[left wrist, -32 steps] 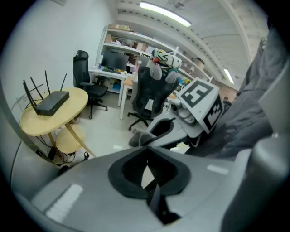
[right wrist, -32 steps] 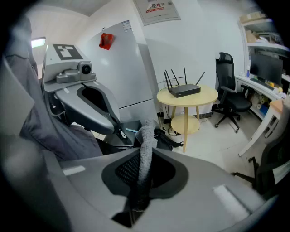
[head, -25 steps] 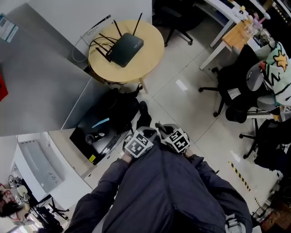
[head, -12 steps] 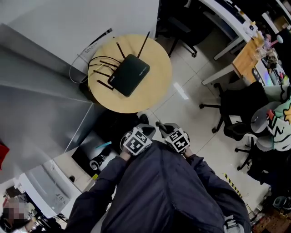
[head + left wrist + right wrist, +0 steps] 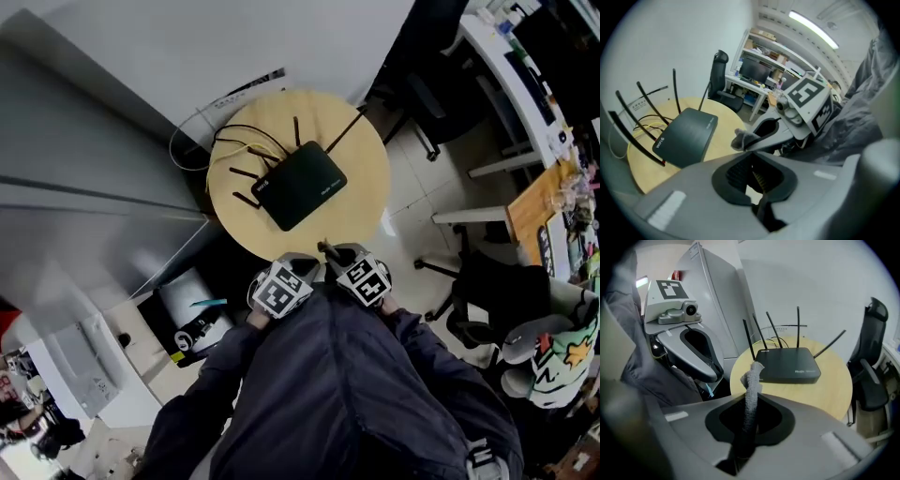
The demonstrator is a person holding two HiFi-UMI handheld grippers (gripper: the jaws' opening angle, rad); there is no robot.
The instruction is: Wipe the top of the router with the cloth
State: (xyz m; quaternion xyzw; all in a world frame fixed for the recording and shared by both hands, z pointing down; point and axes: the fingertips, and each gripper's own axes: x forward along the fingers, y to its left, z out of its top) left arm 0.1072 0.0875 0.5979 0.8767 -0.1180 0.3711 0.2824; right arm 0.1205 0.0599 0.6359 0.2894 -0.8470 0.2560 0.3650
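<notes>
A black router (image 5: 300, 185) with several antennas lies on a round wooden table (image 5: 366, 202); it also shows as the router (image 5: 686, 136) and the router (image 5: 790, 365). Both grippers are held side by side at my chest, just short of the table's near edge. My right gripper (image 5: 342, 262) is shut on a grey cloth (image 5: 751, 385), which stands up out of the jaws as a twisted strip. From the left gripper view the cloth (image 5: 743, 138) pokes out beside the router. My left gripper (image 5: 292, 272) has its jaws together with nothing between them.
A grey partition (image 5: 84, 187) stands at the table's left. White cables (image 5: 197, 127) run behind the router. A black office chair (image 5: 422, 94) and a white desk (image 5: 506, 66) are at the right, and another chair (image 5: 478, 300) lower right. Black equipment (image 5: 192, 328) sits on the floor.
The table and router have come closer and now lie right in front of the grippers. Both grippers kept their place at my chest, the cloth still held.
</notes>
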